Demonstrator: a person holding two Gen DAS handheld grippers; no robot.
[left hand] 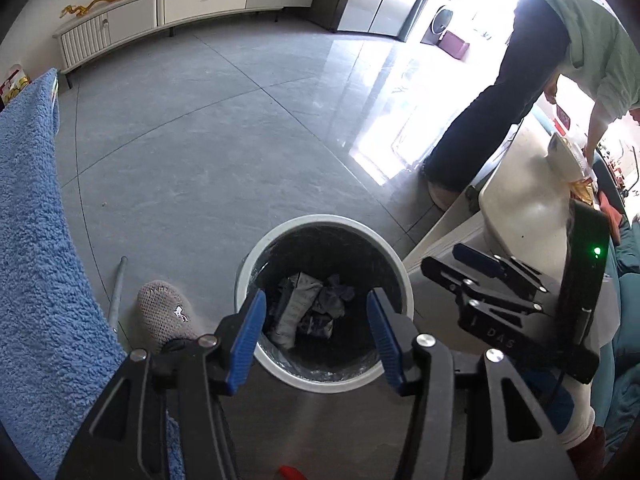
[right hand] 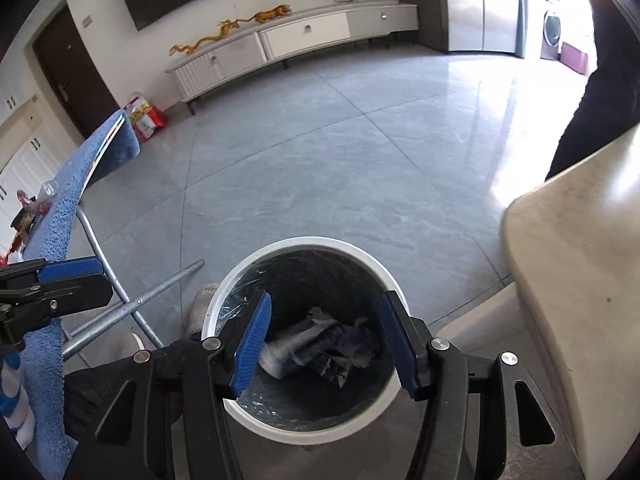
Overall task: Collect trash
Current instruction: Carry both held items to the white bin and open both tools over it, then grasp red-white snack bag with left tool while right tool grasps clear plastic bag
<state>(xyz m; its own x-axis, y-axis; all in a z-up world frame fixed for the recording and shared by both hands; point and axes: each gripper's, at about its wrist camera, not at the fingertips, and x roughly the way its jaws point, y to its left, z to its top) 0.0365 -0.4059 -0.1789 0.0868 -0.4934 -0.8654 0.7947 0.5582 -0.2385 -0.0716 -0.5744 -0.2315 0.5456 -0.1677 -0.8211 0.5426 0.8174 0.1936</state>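
Observation:
A white round trash bin (left hand: 394,262) with a dark liner stands on the floor and holds crumpled wrappers and paper (left hand: 308,312). My left gripper (left hand: 316,336) hangs open and empty above it. The bin (right hand: 224,288) and its trash (right hand: 320,348) also show in the right wrist view, with my right gripper (right hand: 326,340) open and empty above it. The right gripper (left hand: 472,276) appears in the left wrist view at the right of the bin. The left gripper (right hand: 60,276) appears at the left edge of the right wrist view.
A table under a blue towel (left hand: 36,240) stands at the left on metal legs (right hand: 132,308), with small bits of trash (right hand: 34,204) on it. A beige table (right hand: 580,248) is at the right. A slippered foot (left hand: 164,312) is beside the bin. Another person (left hand: 520,80) stands at the right.

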